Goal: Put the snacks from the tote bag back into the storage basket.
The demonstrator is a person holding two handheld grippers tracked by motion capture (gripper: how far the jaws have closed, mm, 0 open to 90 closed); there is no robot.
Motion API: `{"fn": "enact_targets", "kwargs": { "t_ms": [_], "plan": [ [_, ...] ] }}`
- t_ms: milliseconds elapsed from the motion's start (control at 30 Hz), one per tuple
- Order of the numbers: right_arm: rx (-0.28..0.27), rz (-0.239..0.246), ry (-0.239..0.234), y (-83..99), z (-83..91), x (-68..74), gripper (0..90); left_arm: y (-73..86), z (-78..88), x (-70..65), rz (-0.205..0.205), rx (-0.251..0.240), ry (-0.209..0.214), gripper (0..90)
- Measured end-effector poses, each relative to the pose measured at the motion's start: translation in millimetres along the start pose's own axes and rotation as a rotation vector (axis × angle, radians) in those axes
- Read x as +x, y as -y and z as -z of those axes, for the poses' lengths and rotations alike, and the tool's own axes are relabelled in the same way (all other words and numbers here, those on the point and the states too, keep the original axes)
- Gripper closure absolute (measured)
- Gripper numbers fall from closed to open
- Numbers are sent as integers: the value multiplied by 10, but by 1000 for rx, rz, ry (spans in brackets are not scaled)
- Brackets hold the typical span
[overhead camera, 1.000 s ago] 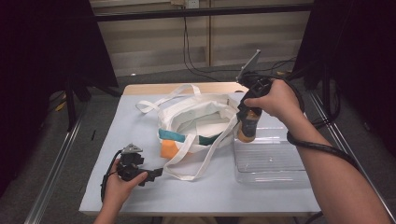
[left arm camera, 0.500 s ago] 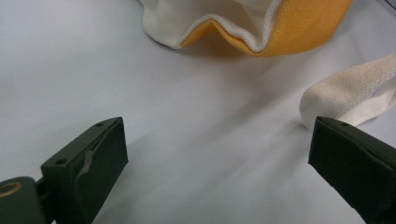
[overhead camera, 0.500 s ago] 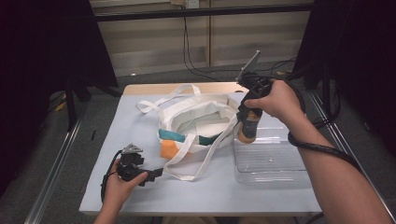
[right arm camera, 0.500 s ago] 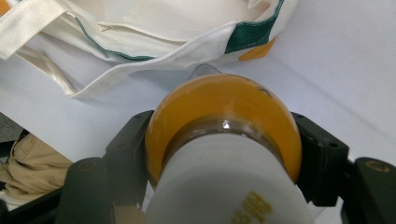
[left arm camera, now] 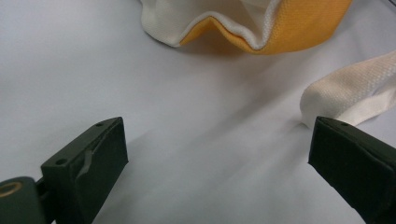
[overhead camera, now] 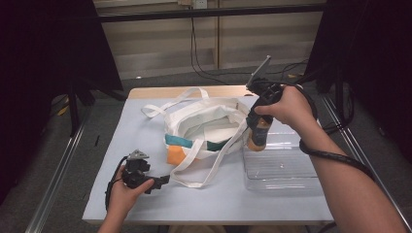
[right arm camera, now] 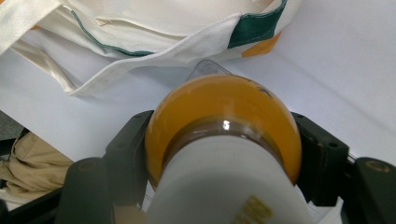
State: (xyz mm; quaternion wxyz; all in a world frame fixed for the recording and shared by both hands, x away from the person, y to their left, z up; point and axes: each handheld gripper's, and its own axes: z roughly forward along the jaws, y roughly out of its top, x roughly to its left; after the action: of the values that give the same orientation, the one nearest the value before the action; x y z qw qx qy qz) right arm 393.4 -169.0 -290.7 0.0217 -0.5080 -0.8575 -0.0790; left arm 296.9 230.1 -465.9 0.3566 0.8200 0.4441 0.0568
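Bottle (overhead camera: 257, 138) of orange liquid hangs in the high view, clamped in the right claw (overhead camera: 256, 130) above the near-left corner of the clear tray (overhead camera: 282, 167) by the tabletop's (overhead camera: 145, 141) right edge. Just left of it lies the tote bag (overhead camera: 206, 126), mouth open, at the tabletop's middle. The left claw (overhead camera: 159, 182) rests near the front-left corner. If the bottle is bound for the bag, its base could catch the bag's limp rim or a loose strap and drag the cloth.

Left gripper view: the jaws stand wide apart with nothing between them, a strap (left arm camera: 348, 100) by one jaw, and an orange corner of the bag ahead.

Right gripper view: the pads press the bottle's rounded orange shoulder; a hold on that curve could slip. The high view hides this contact behind the hand.
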Motion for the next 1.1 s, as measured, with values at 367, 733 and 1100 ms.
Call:
{"fn": "enact_targets", "kwargs": {
  "t_ms": [367, 733, 1100],
  "plan": [
    [-7, 0, 1, -9, -90, 18, 308, -1, 0, 3, -6, 9, -2, 43],
    [1, 8, 4, -8, -178, 46, 308, 2, -7, 0, -6, 5, 0, 43],
    [10, 15, 9, -10, -256, 60, 308, 4, -10, 2, -6, 7, 1, 43]
  ]
}}
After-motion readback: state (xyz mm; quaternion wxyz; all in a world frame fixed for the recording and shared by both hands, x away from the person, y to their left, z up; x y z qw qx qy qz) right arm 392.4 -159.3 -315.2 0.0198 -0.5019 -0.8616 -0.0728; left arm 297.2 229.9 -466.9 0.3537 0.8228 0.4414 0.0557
